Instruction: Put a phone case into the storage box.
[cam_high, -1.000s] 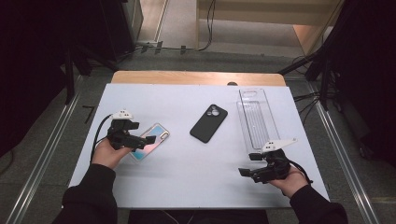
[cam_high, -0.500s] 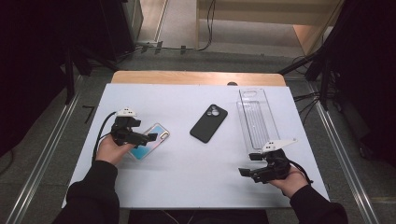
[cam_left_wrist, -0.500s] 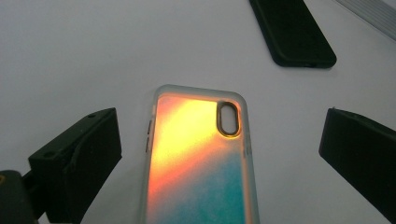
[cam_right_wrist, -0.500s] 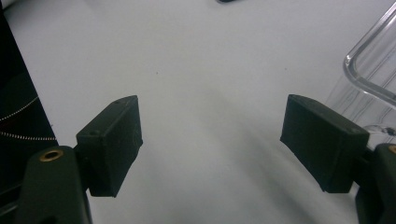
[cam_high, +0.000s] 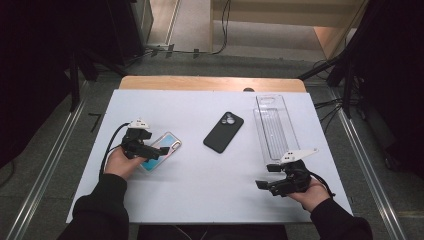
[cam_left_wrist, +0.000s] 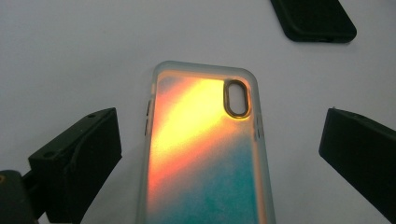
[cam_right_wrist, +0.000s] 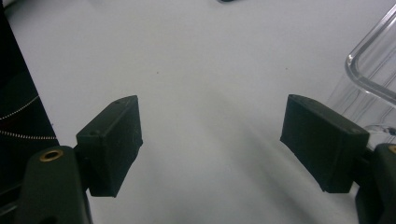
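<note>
Item: iridescent phone case, orange to teal, oval camera cutout, lying flat at the left of the white surface; no brand or writing legible on it. Left claw over it, jaws spread wide to either side of the case, gripping nothing. Right claw wide open and empty above bare surface, just beside the clear plastic tray. Black phone case between tray and iridescent case, apart from both; no markings readable
</note>
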